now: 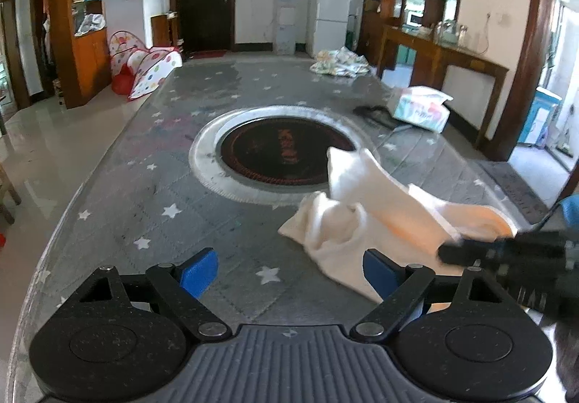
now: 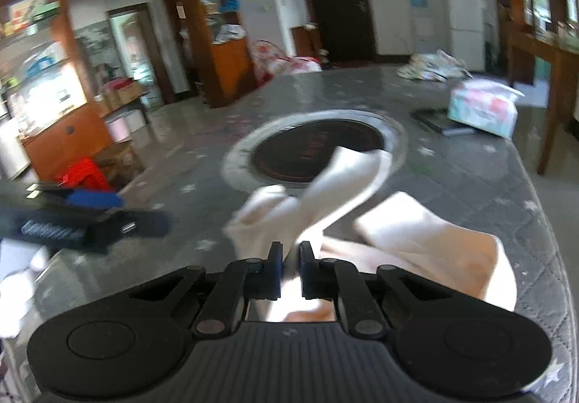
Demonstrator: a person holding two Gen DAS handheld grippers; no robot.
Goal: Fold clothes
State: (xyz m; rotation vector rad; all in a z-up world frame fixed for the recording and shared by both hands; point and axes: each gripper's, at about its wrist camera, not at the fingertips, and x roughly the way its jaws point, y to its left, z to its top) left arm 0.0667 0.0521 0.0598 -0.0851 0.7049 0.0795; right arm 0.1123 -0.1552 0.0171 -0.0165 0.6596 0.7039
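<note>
Garment (image 2: 416, 233) lay crumpled near the tabletop's (image 1: 144, 186) edge, unfolded; right gripper (image 2: 289, 258) clenched on it, left gripper (image 1: 289, 272) released.

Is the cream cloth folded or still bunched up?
Bunched, not folded: the cream cloth lies crumpled on the table, one end lifted by the right gripper.

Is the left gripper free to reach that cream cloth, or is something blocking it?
Probably yes. The left gripper is open and empty, and the cream cloth lies just ahead, by its right finger. The right gripper already pinches part of it, so they may crowd.
</note>
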